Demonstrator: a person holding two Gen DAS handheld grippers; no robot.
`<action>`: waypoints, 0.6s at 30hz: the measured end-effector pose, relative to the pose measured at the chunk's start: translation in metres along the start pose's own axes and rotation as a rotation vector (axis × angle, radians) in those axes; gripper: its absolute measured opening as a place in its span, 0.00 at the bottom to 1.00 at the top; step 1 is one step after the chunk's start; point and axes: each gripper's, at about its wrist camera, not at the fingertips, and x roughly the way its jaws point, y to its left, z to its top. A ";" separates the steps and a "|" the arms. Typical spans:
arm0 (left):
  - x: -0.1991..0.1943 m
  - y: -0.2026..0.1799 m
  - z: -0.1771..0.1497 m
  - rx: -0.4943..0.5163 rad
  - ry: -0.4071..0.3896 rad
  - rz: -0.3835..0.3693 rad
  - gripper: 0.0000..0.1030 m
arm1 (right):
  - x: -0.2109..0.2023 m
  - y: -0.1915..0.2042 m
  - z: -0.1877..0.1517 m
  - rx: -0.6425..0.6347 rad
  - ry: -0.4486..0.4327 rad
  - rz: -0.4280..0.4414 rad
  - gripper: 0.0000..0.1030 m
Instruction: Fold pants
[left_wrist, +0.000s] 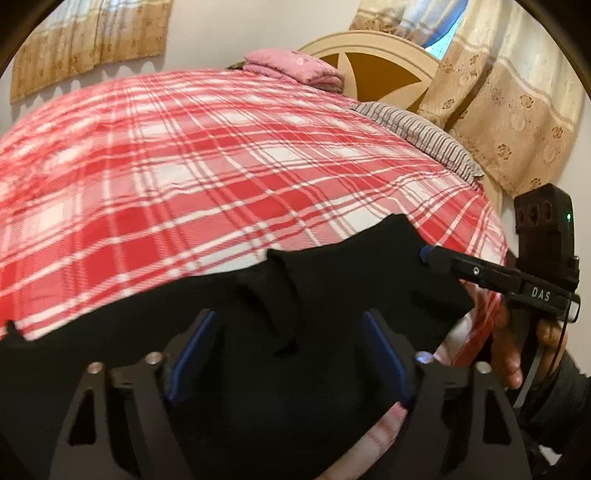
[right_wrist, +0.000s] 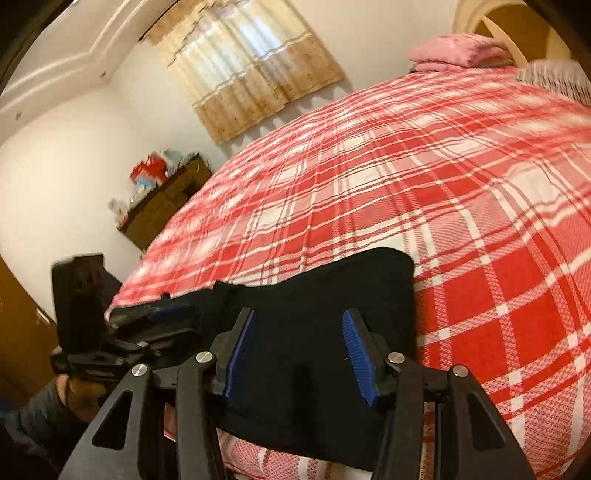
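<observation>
Black pants (left_wrist: 288, 295) lie bunched at the near edge of the bed on a red and white plaid blanket (left_wrist: 184, 166). My left gripper (left_wrist: 286, 325) is open, its blue pads on either side of a fold of the pants. The right gripper (left_wrist: 428, 254) comes in from the right, its tip at the pants' right edge. In the right wrist view the pants (right_wrist: 314, 295) lie under my open right gripper (right_wrist: 299, 332), and the left gripper (right_wrist: 166, 314) is at their left end.
A folded pink cloth (left_wrist: 295, 70) and a striped pillow (left_wrist: 417, 136) lie near the headboard (left_wrist: 369, 51). A wooden dresser (right_wrist: 166, 199) with clutter stands left of the bed. Curtains (right_wrist: 251, 62) hang on the walls.
</observation>
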 end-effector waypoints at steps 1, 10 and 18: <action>0.004 -0.001 0.000 -0.007 0.009 -0.013 0.70 | -0.002 -0.001 0.000 0.003 -0.011 0.002 0.49; 0.013 -0.003 -0.008 -0.032 0.033 -0.038 0.13 | -0.009 -0.004 -0.003 0.016 -0.055 -0.010 0.50; -0.023 0.006 -0.007 -0.095 -0.029 -0.084 0.09 | -0.022 -0.007 -0.001 0.025 -0.132 -0.013 0.53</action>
